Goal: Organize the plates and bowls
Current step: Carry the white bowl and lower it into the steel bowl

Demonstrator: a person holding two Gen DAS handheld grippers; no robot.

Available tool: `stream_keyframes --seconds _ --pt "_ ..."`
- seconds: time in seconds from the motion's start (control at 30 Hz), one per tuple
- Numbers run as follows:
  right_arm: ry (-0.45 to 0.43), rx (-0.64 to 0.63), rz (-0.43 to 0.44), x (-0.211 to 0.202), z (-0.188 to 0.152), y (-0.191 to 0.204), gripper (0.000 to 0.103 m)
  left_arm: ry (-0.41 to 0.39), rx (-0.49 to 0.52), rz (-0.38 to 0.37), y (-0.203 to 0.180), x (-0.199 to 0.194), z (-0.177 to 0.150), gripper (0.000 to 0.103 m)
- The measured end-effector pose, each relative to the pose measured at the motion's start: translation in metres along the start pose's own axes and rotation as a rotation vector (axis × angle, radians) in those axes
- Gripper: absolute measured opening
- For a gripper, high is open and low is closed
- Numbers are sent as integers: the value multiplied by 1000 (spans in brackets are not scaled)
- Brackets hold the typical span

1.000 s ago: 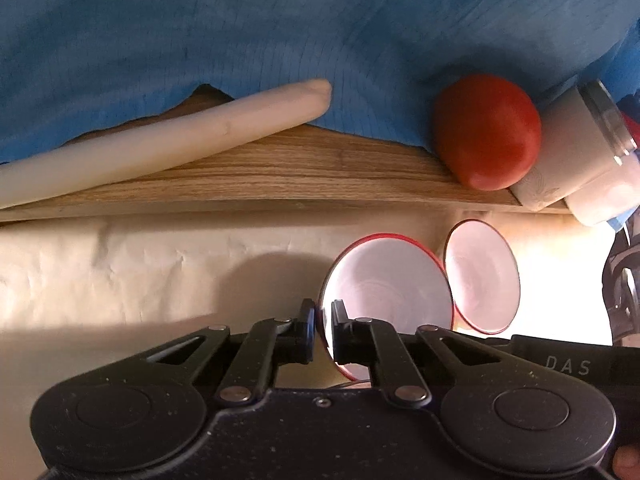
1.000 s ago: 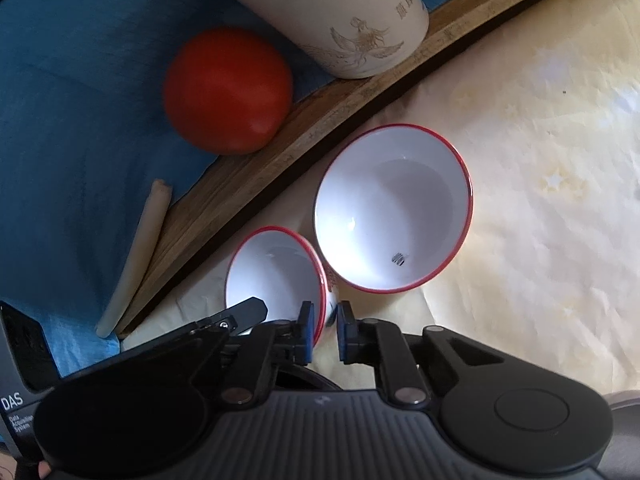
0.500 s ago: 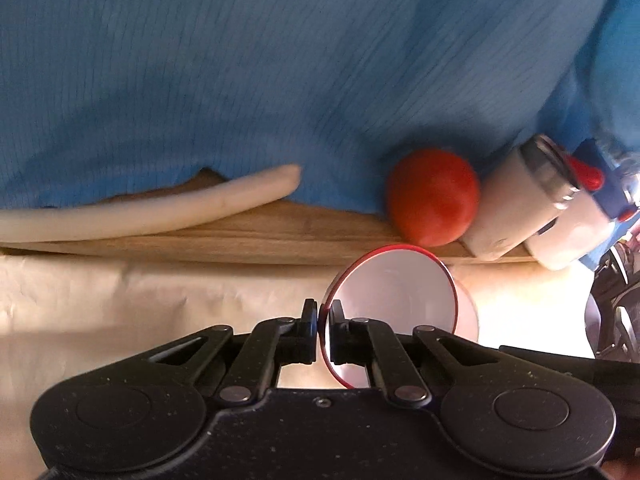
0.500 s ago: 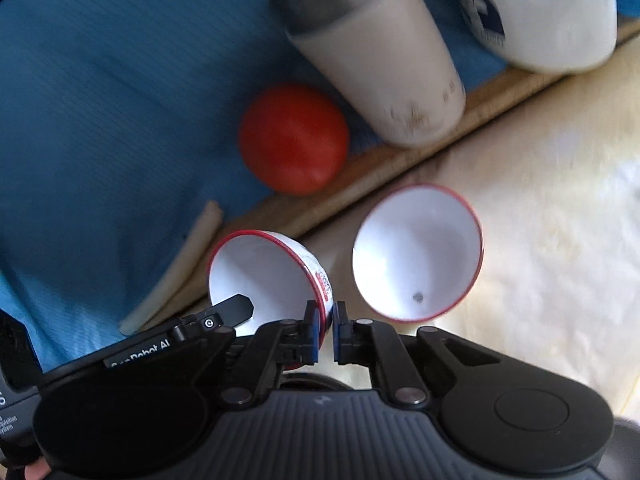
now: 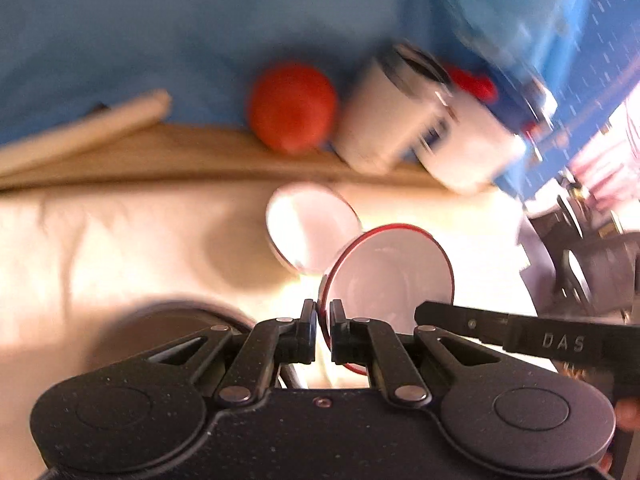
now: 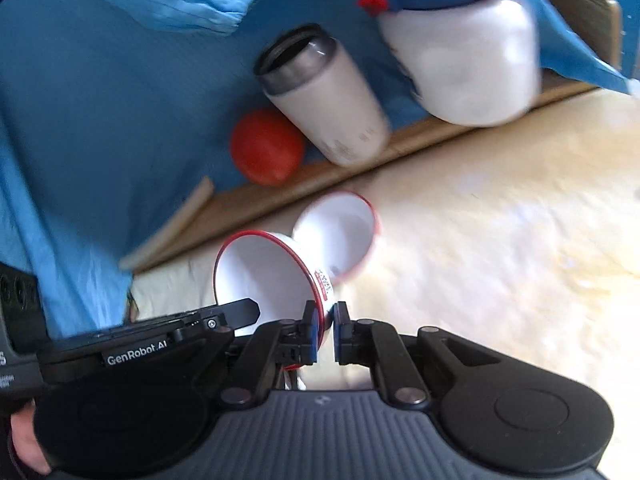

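Over the cream worktop (image 6: pixel 500 240), you hold one red-rimmed bowl between both tools: your left gripper (image 5: pixel 320 316) is closed on its rim from one side, and your right gripper (image 6: pixel 325 320) is pinched shut on the wall of the same held bowl (image 6: pixel 264 276), which hangs tilted in the air. A second bowl (image 6: pixel 340 236) sits on the worktop just beyond it, near the wooden board (image 6: pixel 280 196) carrying a tomato (image 6: pixel 266 146), a flask (image 6: pixel 320 96) and a stick (image 6: pixel 172 228). Expect a light, stiff, glossy and likely chippable bowl; grip the rim squarely, since smooth glaze may slip.
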State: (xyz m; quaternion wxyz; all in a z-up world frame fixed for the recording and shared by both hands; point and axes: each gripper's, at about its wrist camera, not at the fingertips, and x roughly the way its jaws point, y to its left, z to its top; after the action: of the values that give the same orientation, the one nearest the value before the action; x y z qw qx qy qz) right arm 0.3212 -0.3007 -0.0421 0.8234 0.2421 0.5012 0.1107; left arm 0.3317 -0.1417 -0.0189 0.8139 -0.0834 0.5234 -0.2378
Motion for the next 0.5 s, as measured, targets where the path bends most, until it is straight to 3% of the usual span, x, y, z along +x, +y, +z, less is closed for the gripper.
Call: stream_keyframes --seconds 0.3,0.5 --pt "199 26 -8 -32 -33 -50 9 211 60 -35 -39 19 -51 10" --pt "266 53 -9 -26 -41 -67 9 268 25 -9 -44 37 -61 10"
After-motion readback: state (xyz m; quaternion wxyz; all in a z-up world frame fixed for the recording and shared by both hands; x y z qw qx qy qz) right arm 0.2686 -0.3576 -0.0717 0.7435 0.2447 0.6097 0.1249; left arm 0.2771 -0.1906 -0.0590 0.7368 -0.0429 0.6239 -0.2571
